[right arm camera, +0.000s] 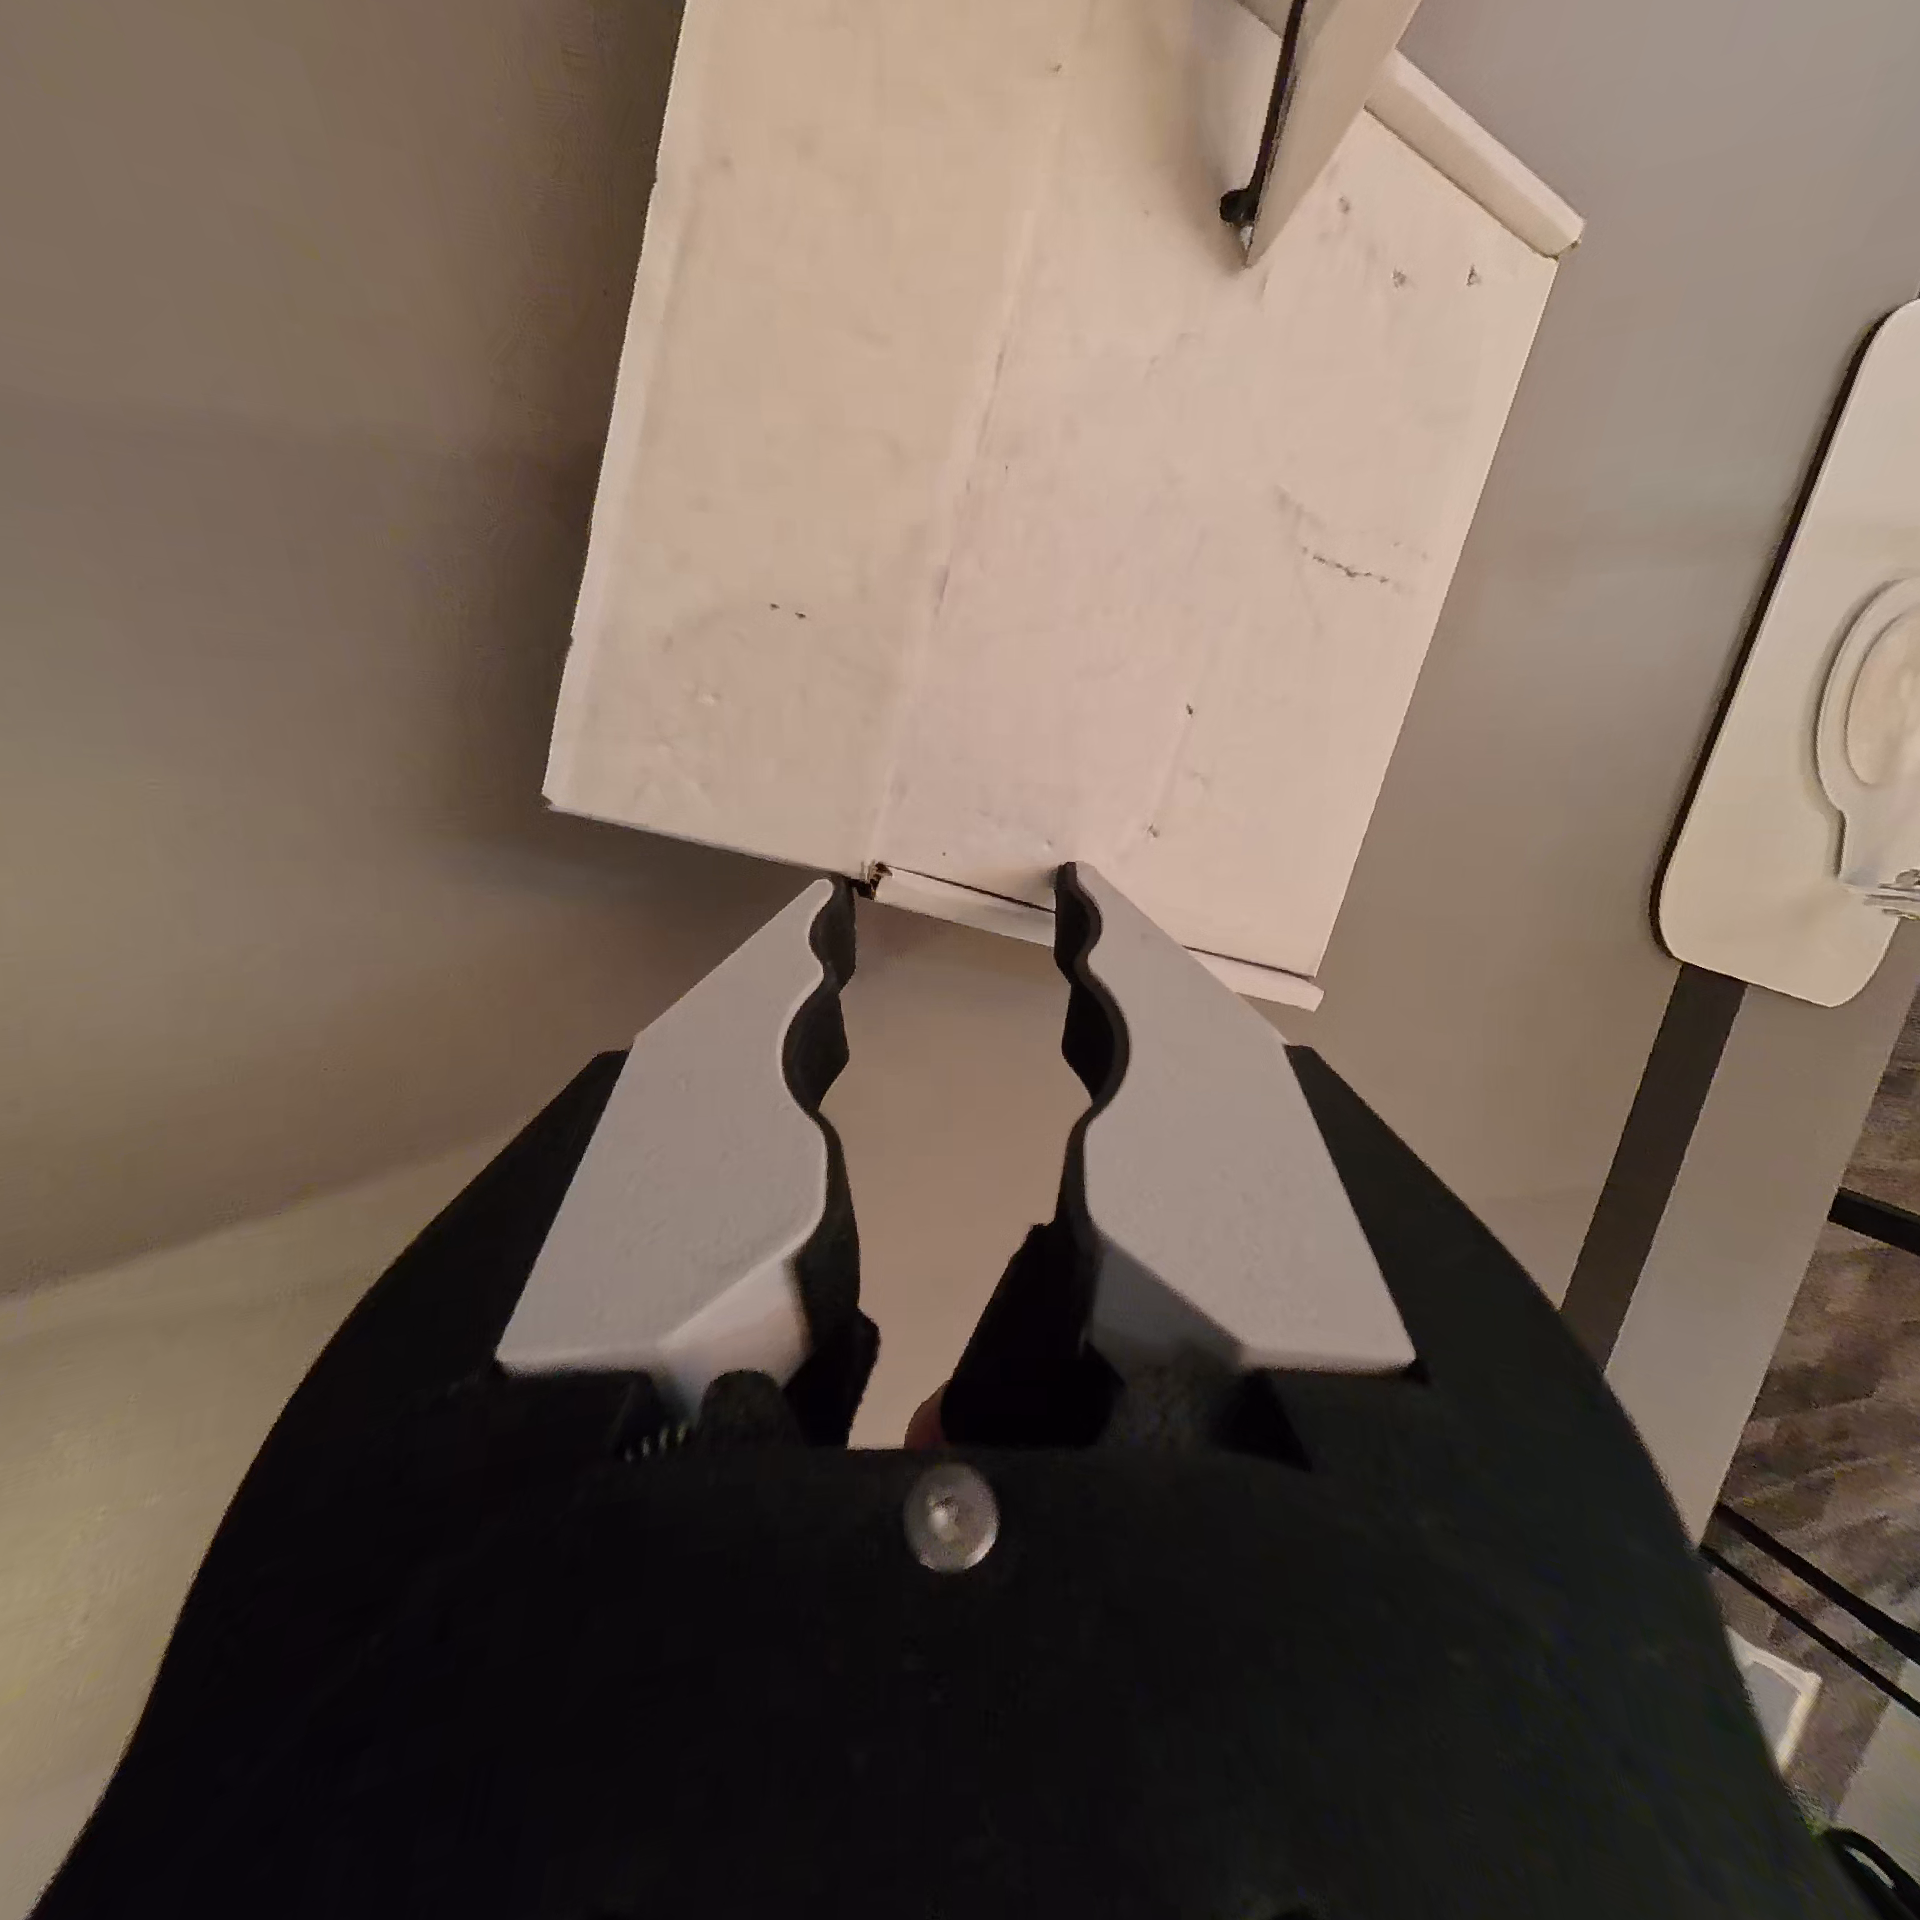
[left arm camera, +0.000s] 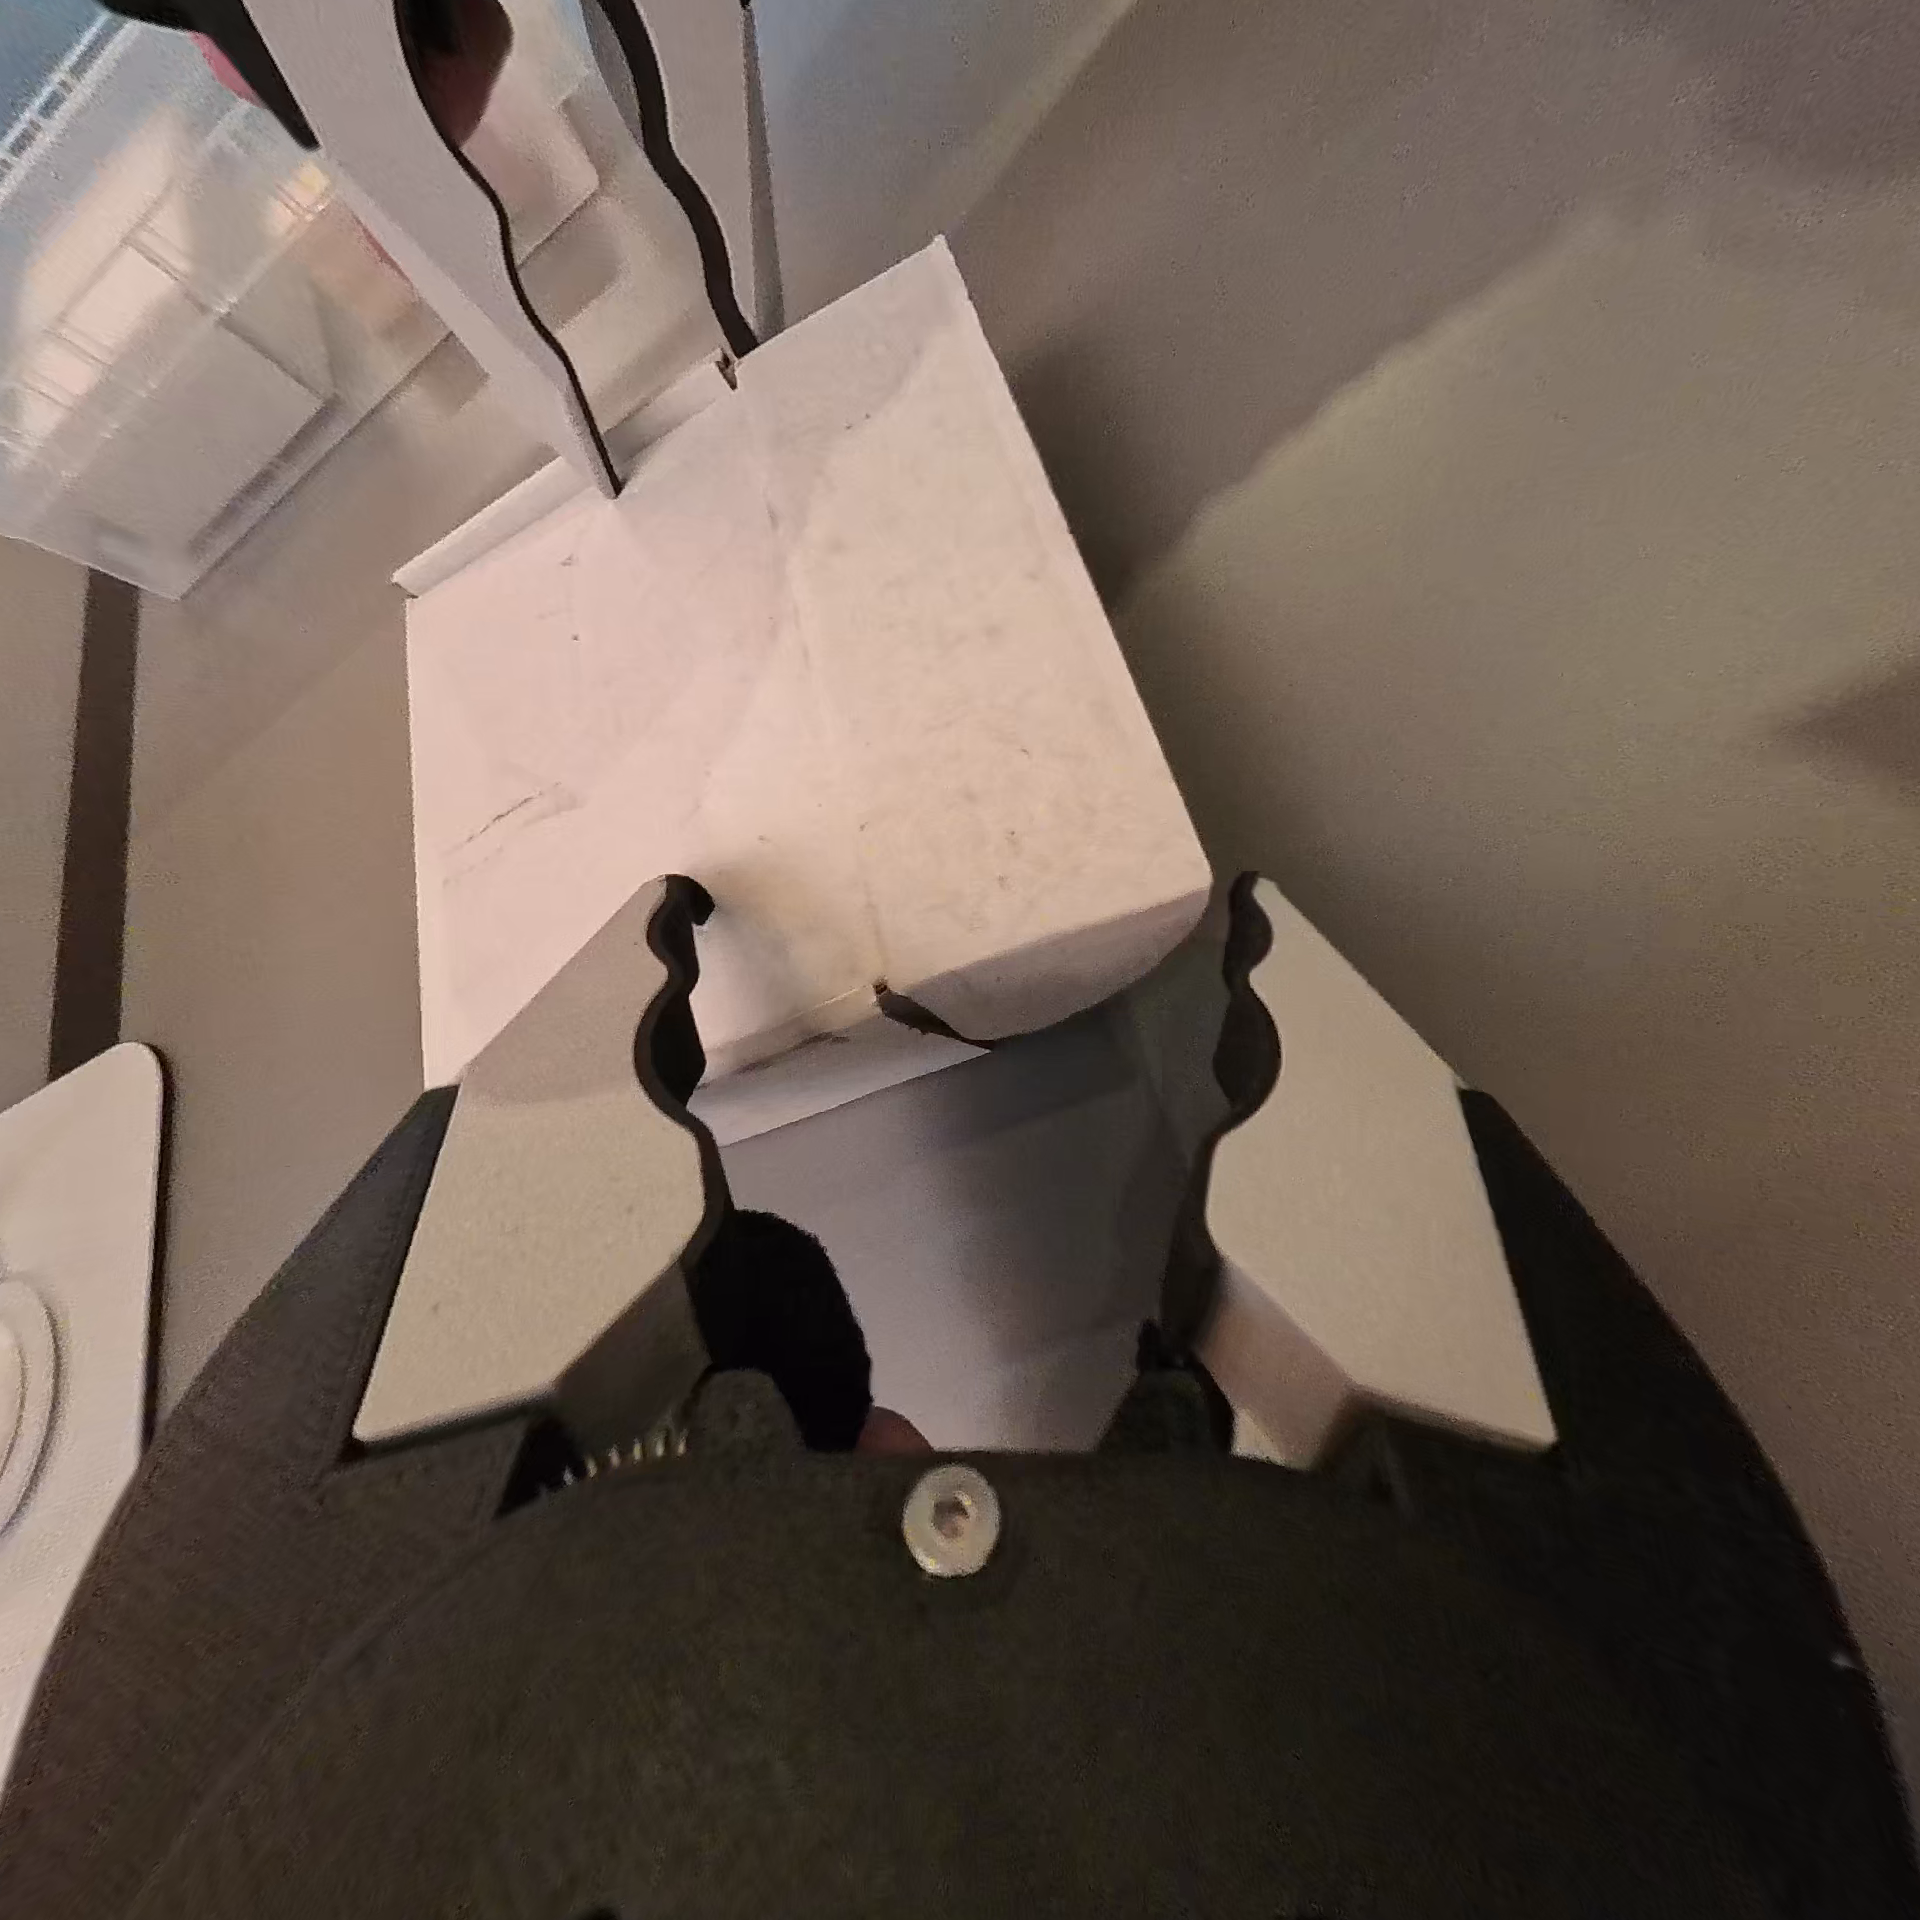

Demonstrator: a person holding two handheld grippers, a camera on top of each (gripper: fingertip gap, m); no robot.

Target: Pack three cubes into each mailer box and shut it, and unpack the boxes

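A shut white mailer box (left arm camera: 810, 707) lies on the grey table; no cubes show. My left gripper (left arm camera: 961, 904) is open wide, and the box's near corner sits between its fingertips, with the left finger (left arm camera: 582, 1091) over the lid edge. In the right wrist view the same box (right arm camera: 1039, 468) lies just ahead. My right gripper (right arm camera: 953, 888) is open, its tips at the box's near edge by the front flap seam, nothing between the jaws. The right gripper also shows in the left wrist view (left arm camera: 675, 421) at the box's far edge. One left finger (right arm camera: 1299, 125) rests on the lid's far corner.
A white rounded card with a raised clear fitting (right arm camera: 1808, 675) lies right of the box, also showing in the left wrist view (left arm camera: 73, 1299). A clear plastic bin (left arm camera: 156, 312) stands beyond the box. The table edge and patterned floor (right arm camera: 1829, 1299) are at the right.
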